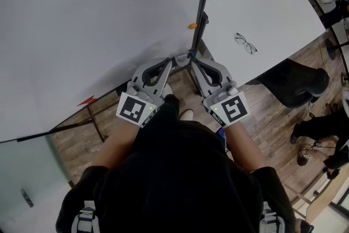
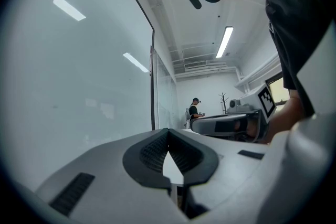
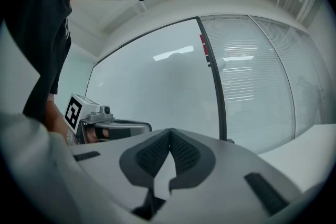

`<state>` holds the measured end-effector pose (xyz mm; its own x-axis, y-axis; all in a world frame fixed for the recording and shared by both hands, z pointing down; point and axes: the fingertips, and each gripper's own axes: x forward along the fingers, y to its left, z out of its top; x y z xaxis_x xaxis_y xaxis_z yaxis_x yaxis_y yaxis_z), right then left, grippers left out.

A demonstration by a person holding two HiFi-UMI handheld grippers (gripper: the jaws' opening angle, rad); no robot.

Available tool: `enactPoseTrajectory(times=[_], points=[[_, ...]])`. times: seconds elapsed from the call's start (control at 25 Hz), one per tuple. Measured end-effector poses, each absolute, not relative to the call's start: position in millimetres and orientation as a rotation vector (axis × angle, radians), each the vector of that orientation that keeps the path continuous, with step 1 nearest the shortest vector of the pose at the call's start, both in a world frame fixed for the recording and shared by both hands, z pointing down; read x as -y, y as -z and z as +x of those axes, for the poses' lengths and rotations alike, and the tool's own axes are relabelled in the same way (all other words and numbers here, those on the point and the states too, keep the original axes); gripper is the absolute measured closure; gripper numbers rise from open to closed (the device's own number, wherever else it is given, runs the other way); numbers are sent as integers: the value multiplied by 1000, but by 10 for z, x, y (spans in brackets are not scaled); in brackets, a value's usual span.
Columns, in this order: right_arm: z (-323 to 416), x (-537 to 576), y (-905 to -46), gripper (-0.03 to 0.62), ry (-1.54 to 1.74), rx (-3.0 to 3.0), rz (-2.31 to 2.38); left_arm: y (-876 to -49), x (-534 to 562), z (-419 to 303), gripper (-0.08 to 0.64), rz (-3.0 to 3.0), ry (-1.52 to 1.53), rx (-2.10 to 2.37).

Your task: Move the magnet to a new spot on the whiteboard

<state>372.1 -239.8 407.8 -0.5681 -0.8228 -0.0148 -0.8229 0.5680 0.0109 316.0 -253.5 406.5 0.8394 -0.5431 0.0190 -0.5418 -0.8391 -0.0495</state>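
Observation:
A small orange magnet sticks to the big whiteboard, close to its dark right frame. In the right gripper view a small red-orange piece shows on the whiteboard beside that frame. My left gripper and right gripper are held side by side below the magnet, tips nearly together and well apart from it. Both are shut with nothing between the jaws, as the left gripper and right gripper show in their own views.
A white table with a pair of glasses stands right of the board. A red scrap sits at the board's lower edge. Dark chairs are at the right. A person stands far off.

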Motion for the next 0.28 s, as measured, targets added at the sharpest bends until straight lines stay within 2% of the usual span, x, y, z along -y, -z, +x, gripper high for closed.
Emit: enactPoseTrajectory(times=[0.28], points=[[3747,2433,-4075,597,-42,-2781,-1450,-4071,2546,3193,558,-2969,42,-877]])
